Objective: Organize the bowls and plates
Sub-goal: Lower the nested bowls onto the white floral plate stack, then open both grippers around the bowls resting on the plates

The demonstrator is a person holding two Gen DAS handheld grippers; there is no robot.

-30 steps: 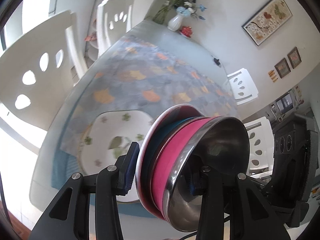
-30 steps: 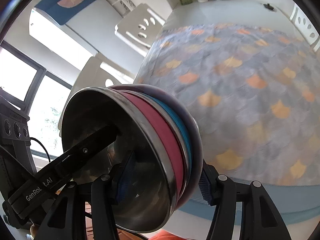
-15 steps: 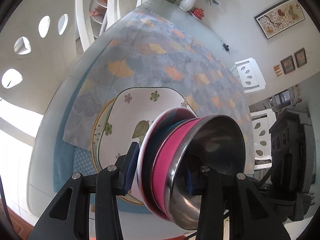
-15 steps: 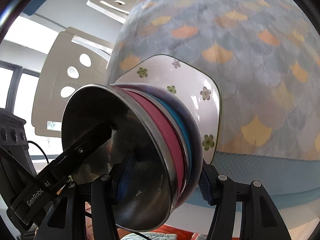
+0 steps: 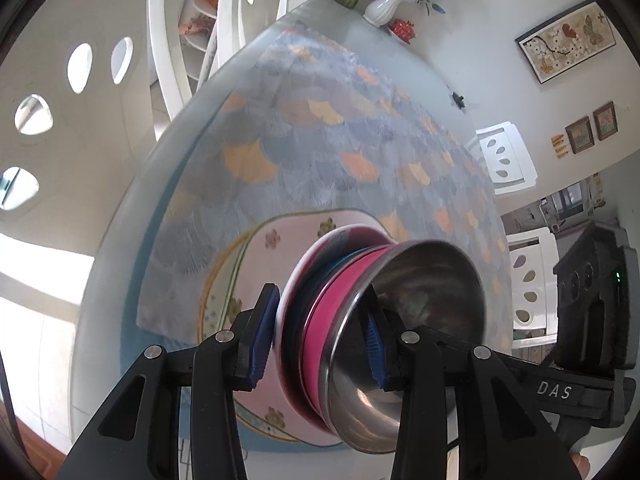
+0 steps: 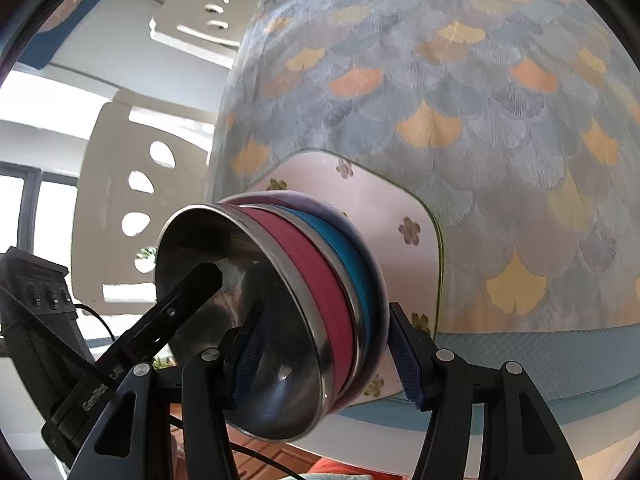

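Hand-held grippers (image 5: pixel 320 340), bowls (image 5: pixel 360 320) seemingly lower, nearer plate (image 5: pixel 256 256)

Two sets of tongs were present: the left tongs (image 5: pixel 320 340) and the right tongs (image 6: pixel 328 352). One stack of nested bowls (image 5: pixel 372 320) sat between both sets; three bowls could be counted in it: one steel, one pink-banded, one blue-banded, all backed by one pale plate. One square floral plate (image 6: pixel 400 208) lay on the counter (image 5: pixel 120 280) beyond the tongs. One patterned cloth (image 6: pixel 480 100) covered the counter. Farther ahead of the left tongs stood one white vase (image 5: pixel 382 8) and four white chairs; three framed pictures hung on the wall.
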